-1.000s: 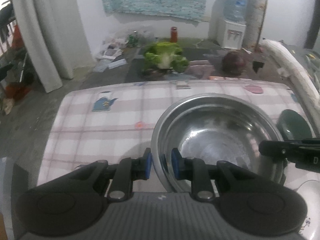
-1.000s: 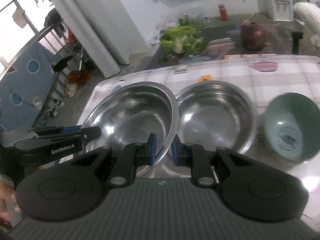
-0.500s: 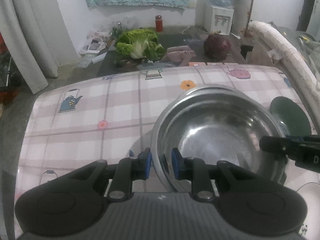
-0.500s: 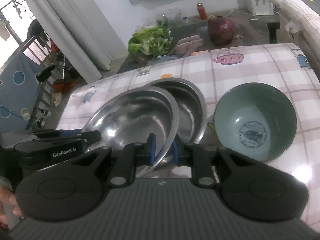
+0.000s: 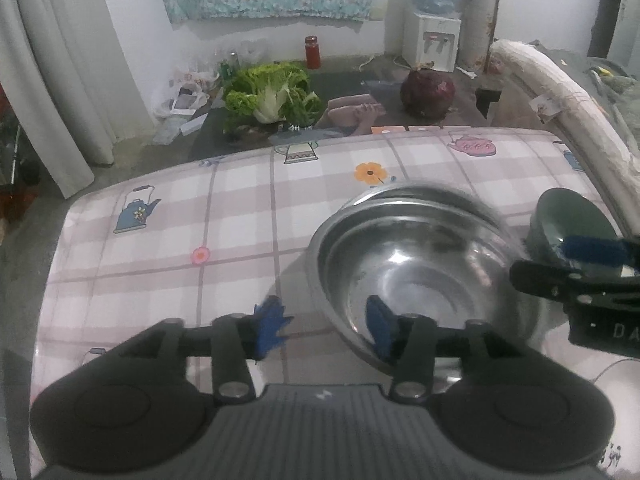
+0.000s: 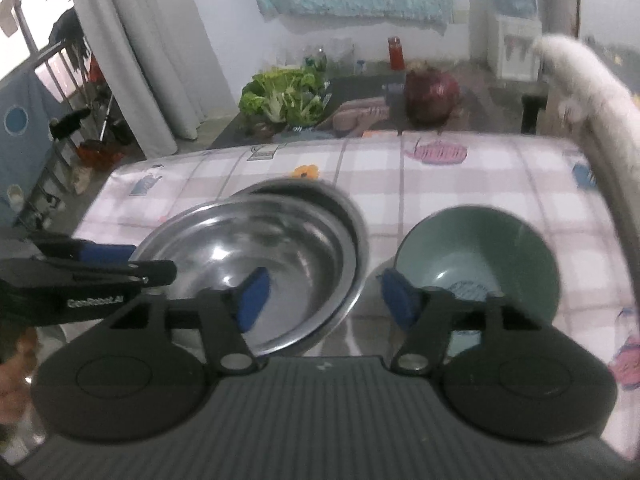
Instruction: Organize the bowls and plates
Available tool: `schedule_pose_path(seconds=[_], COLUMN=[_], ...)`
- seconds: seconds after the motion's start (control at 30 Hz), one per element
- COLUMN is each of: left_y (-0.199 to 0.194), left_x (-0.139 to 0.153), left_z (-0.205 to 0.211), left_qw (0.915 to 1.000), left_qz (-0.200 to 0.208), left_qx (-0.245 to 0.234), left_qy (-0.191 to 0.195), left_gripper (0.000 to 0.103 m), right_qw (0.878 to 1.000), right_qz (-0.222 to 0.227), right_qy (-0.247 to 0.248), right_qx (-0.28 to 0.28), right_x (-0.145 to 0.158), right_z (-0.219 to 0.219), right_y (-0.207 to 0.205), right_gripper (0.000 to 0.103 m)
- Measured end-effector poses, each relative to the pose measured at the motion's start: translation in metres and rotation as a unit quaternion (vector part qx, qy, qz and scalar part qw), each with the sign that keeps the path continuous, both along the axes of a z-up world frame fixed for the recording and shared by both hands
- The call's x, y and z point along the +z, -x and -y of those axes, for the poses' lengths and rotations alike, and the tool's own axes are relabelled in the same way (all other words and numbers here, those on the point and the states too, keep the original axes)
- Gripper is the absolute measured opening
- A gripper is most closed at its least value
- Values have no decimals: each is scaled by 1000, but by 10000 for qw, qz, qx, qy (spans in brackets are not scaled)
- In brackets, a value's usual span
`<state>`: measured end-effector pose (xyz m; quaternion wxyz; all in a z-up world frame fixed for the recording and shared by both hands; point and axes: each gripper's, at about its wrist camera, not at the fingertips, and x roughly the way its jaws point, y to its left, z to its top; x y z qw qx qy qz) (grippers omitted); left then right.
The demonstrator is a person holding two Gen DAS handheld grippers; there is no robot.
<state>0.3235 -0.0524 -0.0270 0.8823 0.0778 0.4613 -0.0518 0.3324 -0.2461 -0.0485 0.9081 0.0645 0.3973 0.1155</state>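
Note:
A large steel bowl (image 5: 416, 272) (image 6: 256, 256) rests nested in a second steel bowl, whose rim (image 5: 420, 192) (image 6: 344, 208) shows behind it, on the checked tablecloth (image 5: 240, 216). My left gripper (image 5: 326, 330) straddles the bowl's near-left rim; its jaws are opening and the blue pads stand clear of the metal. My right gripper (image 6: 326, 299) straddles the right rim, its jaws also opening, with no pad touching. A green bowl (image 6: 476, 256) (image 5: 568, 220) stands upright just right of the steel pair.
Beyond the table's far edge, a lettuce (image 5: 272, 96) and a red cabbage (image 5: 428, 92) lie on the floor. A white rolled bundle (image 6: 592, 92) runs along the table's right side. A curtain (image 5: 60, 80) hangs at the left and a water dispenser (image 5: 432, 36) stands by the wall.
Both grippers were shut on the steel bowl's rim; now both have spread and let go. The bowl came down and right onto the second steel bowl.

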Motion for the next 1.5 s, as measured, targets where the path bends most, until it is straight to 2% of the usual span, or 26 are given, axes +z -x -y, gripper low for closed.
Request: schedule_pose_path(seconds=[0.07,0.17,0.27,0.47,0.53,0.6,0.73,1.03,1.23,1.5], left_y=[5,11,14,31,40,49,68,91,96,97], left_x=[3,7,10,15,19,23,33,39,33,26], left_z=[0,-1,-2,-7,-6,-2,8,50,80,103], left_qw=[10000,9998,9998,9995,9991,9986,9967,9914,9905,9889], left_qz=[66,164,165,157,189,199,266,338,311,273], left_qx=[-6,-42,-8,30,-29,-97,-292,-749,-914,-974], left_qy=[-66,-86,-58,271,378,471,714,1016,983,1090], left_gripper=[59,64,64,74,77,78,86,88,88,88], right_qw=[9999,9995,9994,9992,9989,9984,9966,9931,9910,9906], right_qz=[128,277,345,278,272,322,494,369,381,295], right_qy=[115,172,93,-168,-184,-186,-231,-459,-562,-657], right_qx=[13,18,-35,-236,-325,-426,-618,-1012,-1156,-1166], right_x=[4,11,16,21,22,24,28,18,17,3], right_z=[-2,1,8,27,32,39,58,101,120,136], right_y=[3,9,16,42,55,71,98,136,152,153], right_gripper=[77,80,81,84,88,94,95,95,95,95])
